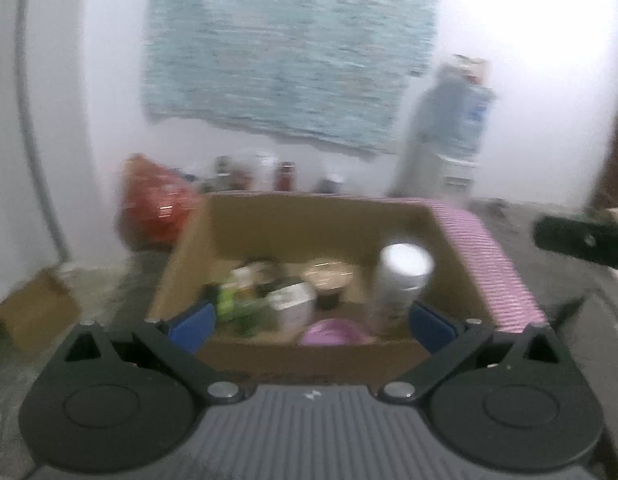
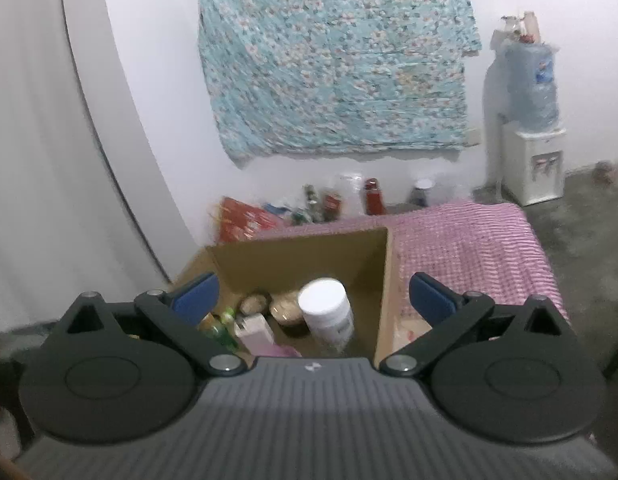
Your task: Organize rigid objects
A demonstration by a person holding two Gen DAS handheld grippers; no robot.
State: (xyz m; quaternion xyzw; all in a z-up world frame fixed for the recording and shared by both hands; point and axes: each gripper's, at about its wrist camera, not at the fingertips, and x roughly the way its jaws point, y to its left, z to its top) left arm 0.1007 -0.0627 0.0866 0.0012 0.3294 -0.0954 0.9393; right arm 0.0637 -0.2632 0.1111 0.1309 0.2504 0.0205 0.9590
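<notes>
Left gripper (image 1: 312, 322) and right gripper (image 2: 314, 294) both gaping wide, holding nothing, facing open brown cardboard box (image 2: 301, 256); white-lidded plastic jar (image 2: 327, 310) standing inside.

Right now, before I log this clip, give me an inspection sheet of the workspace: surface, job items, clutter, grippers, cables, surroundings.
Surface: pink checked cloth covers the surface; the cardboard box sits on it.
Job's things: inside the box stand a white-lidded jar, a green bottle, a small white carton and a purple lid; the rest is too blurred to name.
Clutter: bottles and a red bag behind the box, by the wall.
Grippers: left gripper open, empty; right gripper open, empty; both face the box.
Cables: nothing seen.
Surroundings: floral cloth on the white wall, water dispenser at right.
</notes>
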